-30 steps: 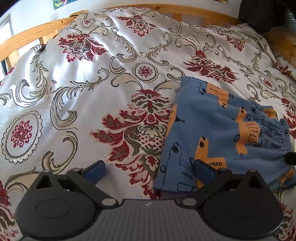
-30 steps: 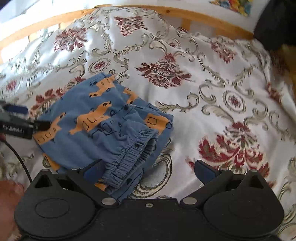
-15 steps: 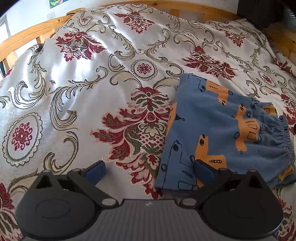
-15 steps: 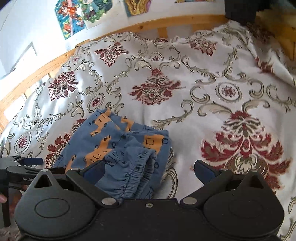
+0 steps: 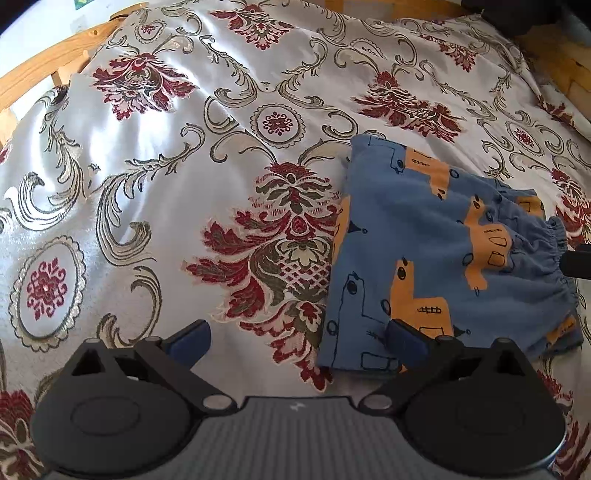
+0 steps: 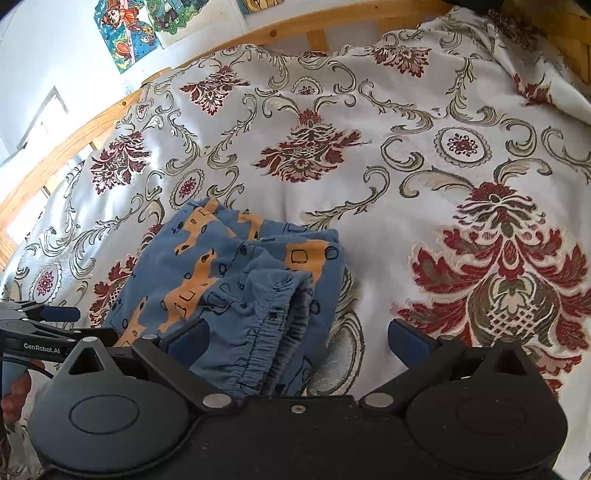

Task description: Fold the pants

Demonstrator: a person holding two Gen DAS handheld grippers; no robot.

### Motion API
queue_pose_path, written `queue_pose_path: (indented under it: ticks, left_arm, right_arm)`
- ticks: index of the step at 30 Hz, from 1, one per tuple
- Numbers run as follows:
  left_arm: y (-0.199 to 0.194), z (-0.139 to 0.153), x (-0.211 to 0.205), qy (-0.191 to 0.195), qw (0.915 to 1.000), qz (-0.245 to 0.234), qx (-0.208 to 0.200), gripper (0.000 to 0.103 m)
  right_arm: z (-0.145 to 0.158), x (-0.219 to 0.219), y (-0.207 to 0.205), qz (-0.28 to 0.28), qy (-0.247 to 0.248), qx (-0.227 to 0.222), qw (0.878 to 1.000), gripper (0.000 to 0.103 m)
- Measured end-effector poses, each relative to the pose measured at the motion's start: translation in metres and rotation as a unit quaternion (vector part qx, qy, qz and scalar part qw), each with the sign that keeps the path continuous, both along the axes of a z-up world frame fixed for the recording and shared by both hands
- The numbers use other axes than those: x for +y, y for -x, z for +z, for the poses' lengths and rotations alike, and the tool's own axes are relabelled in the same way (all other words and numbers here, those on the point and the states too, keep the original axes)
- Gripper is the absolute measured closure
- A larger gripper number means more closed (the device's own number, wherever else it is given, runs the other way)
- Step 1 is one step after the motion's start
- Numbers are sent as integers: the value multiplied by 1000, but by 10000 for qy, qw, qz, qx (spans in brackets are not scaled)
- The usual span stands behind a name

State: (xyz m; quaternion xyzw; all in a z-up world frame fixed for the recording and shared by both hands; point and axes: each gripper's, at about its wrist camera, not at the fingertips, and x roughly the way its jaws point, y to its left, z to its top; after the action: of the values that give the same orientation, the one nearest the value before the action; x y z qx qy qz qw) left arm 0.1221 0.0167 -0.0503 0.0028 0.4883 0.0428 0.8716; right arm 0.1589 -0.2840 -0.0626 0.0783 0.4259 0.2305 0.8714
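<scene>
The pants, blue with orange shapes outlined in dark line, lie folded into a compact, roughly square bundle on the bed, which is covered by a pale spread with red floral medallions and grey-green scrolls. In the left wrist view the bundle sits to the right of centre, its straight folded edge facing left and its gathered elastic waistband at the right end. The left gripper hovers low at the near edge of the bundle with its jaws wide apart and nothing between them; its right finger shows over the near left corner of the pants, though whether it touches the cloth cannot be told, and its left finger shows over bare spread. In the right wrist view the pants lie at lower left, the waistband layers stacked and bunched toward the camera. The right gripper also has its jaws spread apart, holding nothing; its left finger shows over the waistband end and its right finger over the spread. The left gripper shows at the left edge of that view, a bit of hand below it. A wooden frame rims the bed, and posters hang on the wall.
</scene>
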Motion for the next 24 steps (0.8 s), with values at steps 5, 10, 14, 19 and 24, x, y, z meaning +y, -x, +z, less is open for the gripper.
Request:
queue_pose_path:
  ticks: [5, 10, 14, 19, 24]
  left_arm:
    - [-1, 11, -2, 102, 9991, -375, -172, 0]
    - [-1, 20, -6, 312, 9944, -932, -394, 0]
    - [-10, 16, -6, 383, 9887, -1370, -478, 0]
    - [-27, 3, 8, 941, 9838, -1507, -254, 0]
    - [-28, -13, 23, 1308, 9816, -1387, -134, 0]
  right_arm:
    - [-3, -2, -2, 105, -304, 202, 9993, 1]
    - [-8, -3, -4, 194, -656, 525, 9963, 1]
    - [-10, -6, -5, 233, -1150, 711, 9905, 1]
    - [-19, -17, -11, -224, -1743, 920, 9801, 1]
    - [-28, -26, -23, -737, -2073, 827, 9720, 3]
